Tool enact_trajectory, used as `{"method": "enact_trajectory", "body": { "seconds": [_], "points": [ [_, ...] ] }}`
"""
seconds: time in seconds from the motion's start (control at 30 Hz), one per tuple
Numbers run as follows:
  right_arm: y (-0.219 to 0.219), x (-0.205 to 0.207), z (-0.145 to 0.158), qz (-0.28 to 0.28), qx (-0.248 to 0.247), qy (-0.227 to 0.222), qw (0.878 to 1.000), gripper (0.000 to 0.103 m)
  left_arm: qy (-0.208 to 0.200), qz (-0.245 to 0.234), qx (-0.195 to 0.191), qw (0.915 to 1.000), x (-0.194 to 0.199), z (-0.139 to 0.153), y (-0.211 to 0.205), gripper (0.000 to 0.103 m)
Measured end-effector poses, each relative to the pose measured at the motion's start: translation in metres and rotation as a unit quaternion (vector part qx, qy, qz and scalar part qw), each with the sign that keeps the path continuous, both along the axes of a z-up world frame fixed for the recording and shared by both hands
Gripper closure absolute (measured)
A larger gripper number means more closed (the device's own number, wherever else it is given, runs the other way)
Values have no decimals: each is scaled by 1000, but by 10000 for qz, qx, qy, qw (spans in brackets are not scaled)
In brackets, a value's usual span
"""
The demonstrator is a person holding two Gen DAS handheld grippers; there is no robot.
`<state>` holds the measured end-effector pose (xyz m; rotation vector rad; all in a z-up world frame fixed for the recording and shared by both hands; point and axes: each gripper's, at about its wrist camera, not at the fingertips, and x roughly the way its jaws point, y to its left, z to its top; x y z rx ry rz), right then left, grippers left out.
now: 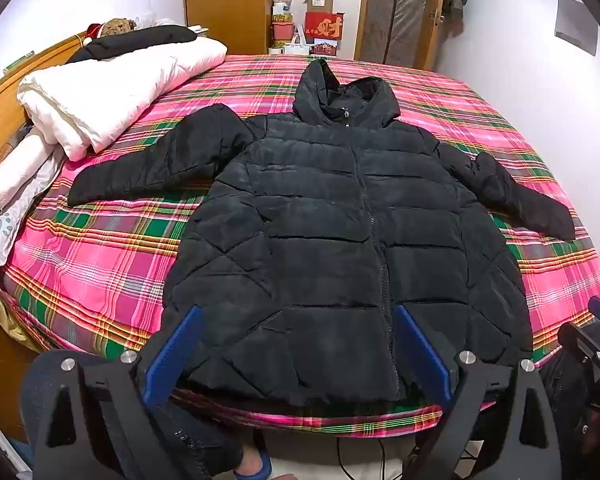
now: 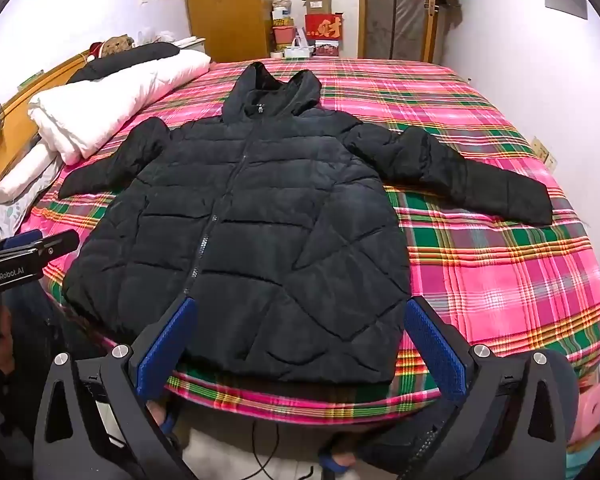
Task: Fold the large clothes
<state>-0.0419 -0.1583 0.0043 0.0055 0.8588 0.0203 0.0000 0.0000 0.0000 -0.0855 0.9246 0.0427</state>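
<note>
A black hooded puffer jacket (image 1: 324,232) lies flat, front up and zipped, on the plaid bed, sleeves spread to both sides. It also shows in the right wrist view (image 2: 244,232). My left gripper (image 1: 300,320) is open and empty, held above the jacket's hem near the bed's front edge. My right gripper (image 2: 300,312) is open and empty, above the hem's right part. The right gripper also shows at the right edge of the left wrist view (image 1: 596,344), and the left gripper at the left edge of the right wrist view (image 2: 24,252).
The bed has a pink, green and white plaid sheet (image 1: 100,256). A folded white quilt (image 1: 108,92) and pillows lie along the wooden headboard at left. Boxes (image 1: 320,24) and a wardrobe stand behind the bed. A wall runs along the right.
</note>
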Motion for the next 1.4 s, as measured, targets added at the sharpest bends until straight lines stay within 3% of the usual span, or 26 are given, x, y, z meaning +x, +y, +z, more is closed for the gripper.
{"method": "enact_trajectory", "body": {
  "seconds": [1.4],
  "points": [
    [10,4,-9,79,-5,128,9999,0,8,19,24,10000,0,-7,2,6]
  ]
}}
